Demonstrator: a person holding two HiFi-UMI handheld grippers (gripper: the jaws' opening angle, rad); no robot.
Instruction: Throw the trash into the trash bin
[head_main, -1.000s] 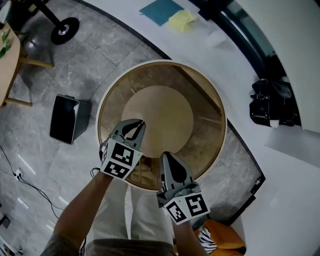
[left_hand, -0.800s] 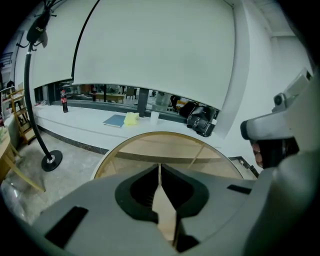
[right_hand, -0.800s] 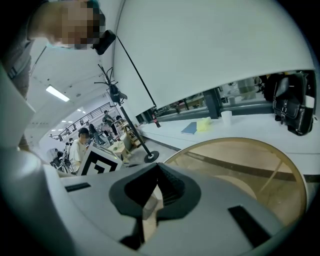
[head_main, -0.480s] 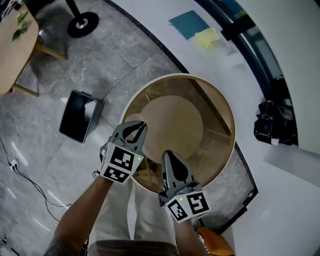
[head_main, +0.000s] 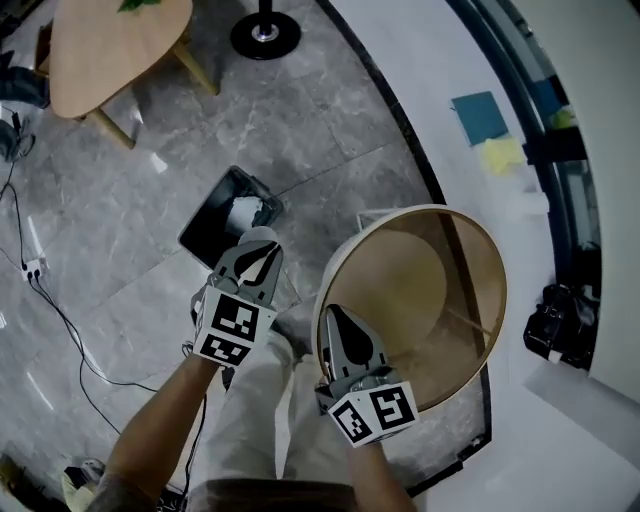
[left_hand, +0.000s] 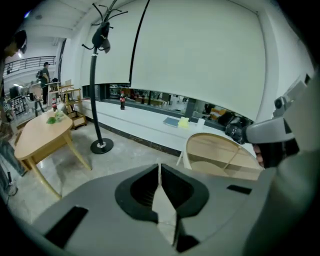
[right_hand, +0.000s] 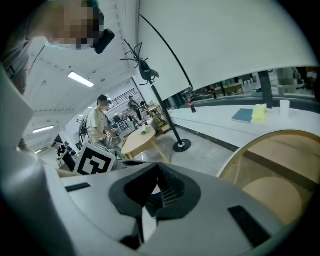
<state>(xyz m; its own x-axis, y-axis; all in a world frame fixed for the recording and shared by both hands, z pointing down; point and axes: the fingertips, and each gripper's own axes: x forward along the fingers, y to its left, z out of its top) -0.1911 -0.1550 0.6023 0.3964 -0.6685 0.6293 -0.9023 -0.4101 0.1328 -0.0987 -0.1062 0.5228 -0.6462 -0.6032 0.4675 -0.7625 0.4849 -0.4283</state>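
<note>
Kit check: you're wearing pale trousers (head_main: 262, 420) and a grey short-sleeved top (head_main: 262, 496).
You're carrying two matching grey tools, left gripper (head_main: 262, 240) and right gripper (head_main: 335, 314): each is tapering to a point, showing black-lined hollows, and bearing a white cube (head_main: 235, 330) printed with black square markers.

Place: open-plan office lounge
Floor: grey stone tiles (head_main: 120, 250)
Furniture: wooden table (head_main: 110, 50), coat stand (left_hand: 93, 85), long white window ledge (left_hand: 140, 124)
Background: people (right_hand: 98, 125) among work desks

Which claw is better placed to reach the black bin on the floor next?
Probably left. The left claw points at the bin, right by its edge; the right claw hangs over the round table's rim.
</note>
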